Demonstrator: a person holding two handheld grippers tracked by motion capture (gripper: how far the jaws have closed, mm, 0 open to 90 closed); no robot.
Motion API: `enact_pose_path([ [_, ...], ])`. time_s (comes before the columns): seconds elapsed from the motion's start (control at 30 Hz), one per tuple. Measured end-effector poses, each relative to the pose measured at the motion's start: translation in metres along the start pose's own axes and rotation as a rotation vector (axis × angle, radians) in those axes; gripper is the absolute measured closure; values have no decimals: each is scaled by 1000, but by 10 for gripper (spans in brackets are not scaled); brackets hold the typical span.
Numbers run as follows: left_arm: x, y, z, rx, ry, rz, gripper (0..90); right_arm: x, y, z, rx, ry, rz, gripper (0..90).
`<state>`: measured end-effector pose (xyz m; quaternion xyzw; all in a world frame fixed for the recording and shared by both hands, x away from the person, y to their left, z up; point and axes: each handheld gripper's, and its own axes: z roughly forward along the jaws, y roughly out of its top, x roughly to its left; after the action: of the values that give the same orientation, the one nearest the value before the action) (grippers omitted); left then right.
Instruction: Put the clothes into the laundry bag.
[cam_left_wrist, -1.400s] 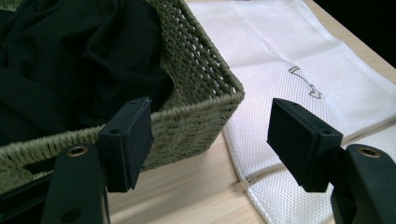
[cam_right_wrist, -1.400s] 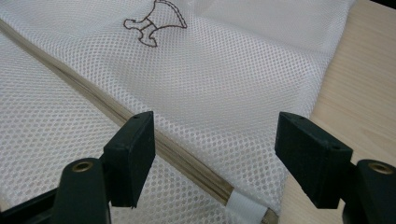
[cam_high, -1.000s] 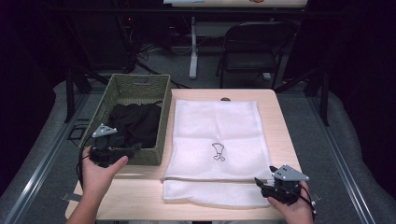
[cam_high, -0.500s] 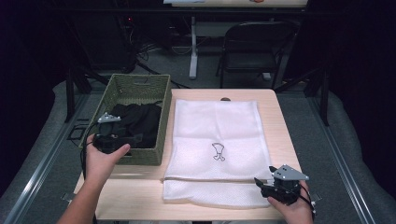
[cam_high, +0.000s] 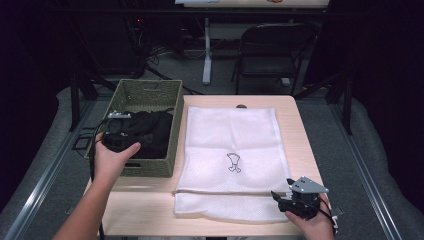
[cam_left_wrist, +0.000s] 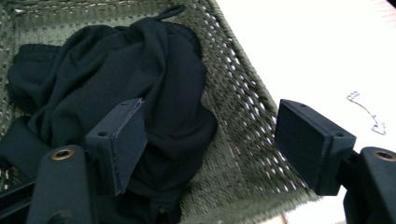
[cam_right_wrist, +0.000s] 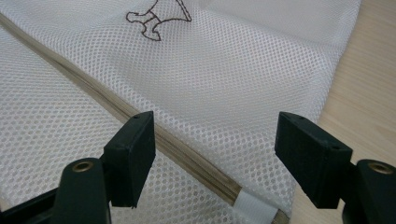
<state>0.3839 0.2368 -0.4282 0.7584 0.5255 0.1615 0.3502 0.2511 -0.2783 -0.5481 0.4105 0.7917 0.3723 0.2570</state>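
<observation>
Black garment is lying bunched in the green basket, directly ahead of and below the left gripper (jaws wide, nothing between), while the right gripper is hovering wide over the mesh bag at the near right.

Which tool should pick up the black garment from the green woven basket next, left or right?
Left. The left tool is over the green woven basket with open jaws just above the crumpled black garment. The right tool sits open at the white mesh laundry bag's near corner, far from the basket.
</observation>
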Motion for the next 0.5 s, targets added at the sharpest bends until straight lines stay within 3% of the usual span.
enact_pose_path([
  [0.17,6,12,8,13,2,-23,237,0,0,0,3,1,3,288],
  [0.5,18,27,25,55,40,-29,238,0,-1,1,7,7,0,293],
])
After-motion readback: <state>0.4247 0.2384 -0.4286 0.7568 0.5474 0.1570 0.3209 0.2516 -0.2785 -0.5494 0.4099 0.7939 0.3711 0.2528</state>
